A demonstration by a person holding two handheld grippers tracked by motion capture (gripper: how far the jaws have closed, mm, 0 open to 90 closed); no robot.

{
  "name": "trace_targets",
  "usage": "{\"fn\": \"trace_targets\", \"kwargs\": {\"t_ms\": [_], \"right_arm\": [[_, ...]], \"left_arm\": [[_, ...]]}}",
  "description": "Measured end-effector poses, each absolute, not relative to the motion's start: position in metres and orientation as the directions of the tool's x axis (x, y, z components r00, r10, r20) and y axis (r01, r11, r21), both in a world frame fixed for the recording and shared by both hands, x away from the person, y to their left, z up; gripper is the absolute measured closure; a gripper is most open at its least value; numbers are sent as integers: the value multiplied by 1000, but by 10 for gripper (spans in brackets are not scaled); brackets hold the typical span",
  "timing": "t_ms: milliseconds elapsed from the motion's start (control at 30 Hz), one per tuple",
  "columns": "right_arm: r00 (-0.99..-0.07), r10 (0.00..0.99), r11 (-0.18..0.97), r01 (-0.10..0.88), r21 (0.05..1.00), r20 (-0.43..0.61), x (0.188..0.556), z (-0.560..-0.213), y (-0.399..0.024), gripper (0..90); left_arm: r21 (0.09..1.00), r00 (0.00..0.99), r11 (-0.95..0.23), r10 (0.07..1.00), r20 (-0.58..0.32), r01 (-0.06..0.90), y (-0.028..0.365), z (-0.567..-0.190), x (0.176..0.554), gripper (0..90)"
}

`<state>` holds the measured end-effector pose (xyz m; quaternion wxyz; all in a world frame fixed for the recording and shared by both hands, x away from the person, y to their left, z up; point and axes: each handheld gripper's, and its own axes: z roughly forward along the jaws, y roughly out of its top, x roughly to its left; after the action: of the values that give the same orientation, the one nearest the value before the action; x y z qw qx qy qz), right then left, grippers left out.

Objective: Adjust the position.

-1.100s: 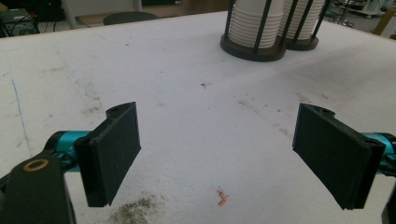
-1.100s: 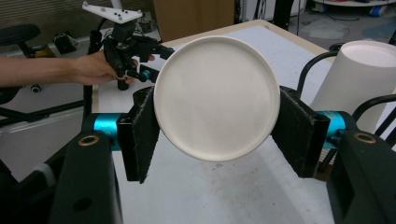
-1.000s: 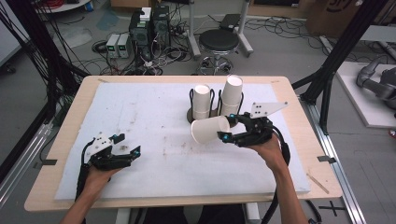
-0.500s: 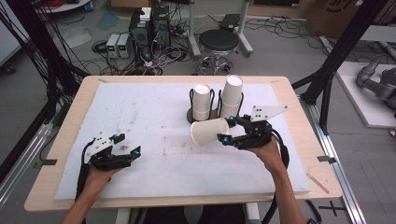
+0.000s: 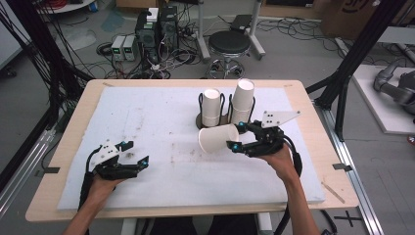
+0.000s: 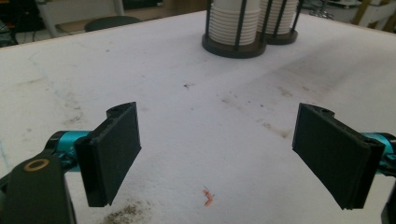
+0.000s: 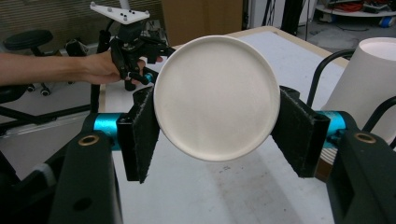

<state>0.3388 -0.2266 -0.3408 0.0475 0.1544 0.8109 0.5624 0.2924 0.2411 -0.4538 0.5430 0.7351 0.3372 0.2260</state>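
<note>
While the right gripper (image 5: 234, 136) pinched a white paper cup (image 5: 218, 139) by its base end, the cup lay on its side in the air just in front of the rack (image 5: 210, 120), mouth pointing toward the table's left. In the right gripper view the cup's round bottom (image 7: 217, 97) faced the camera, with both jaws pressed on its flanks. The left gripper (image 5: 135, 153) rested low over the white mat (image 5: 156, 117) at the near left, well apart from the cup, its jaws spread with nothing between them.

The step in hand looked like carrying a cup just pulled from the rack's stacks (image 5: 212, 106) to a spot on the mat. To do it well, the squeeze had to stay light, since thin paper walls dent easily. The wrist would need to roll so the cup came upright before touching down, and the base should meet the mat flat before the jaws let go. Clearing the rack's wire posts (image 7: 327, 70) mattered too; a bump there could tip the taller stack (image 5: 242, 100).
</note>
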Motion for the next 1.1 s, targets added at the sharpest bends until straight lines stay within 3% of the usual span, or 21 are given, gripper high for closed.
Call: {"fn": "trace_targets", "kwargs": {"t_ms": [267, 567, 1100], "right_arm": [[-955, 278, 317, 194, 928, 105, 340, -341, -224, 369], [-963, 244, 310, 187, 932, 112, 340, -341, -217, 369], [-971, 206, 299, 180, 937, 121, 338, -342, -207, 369]], "left_arm": [[969, 741, -139, 669, -60, 204, 247, -428, 294, 148], [975, 864, -117, 491, -106, 187, 241, -403, 300, 148], [974, 935, -144, 334, -121, 177, 209, -387, 314, 147]]}}
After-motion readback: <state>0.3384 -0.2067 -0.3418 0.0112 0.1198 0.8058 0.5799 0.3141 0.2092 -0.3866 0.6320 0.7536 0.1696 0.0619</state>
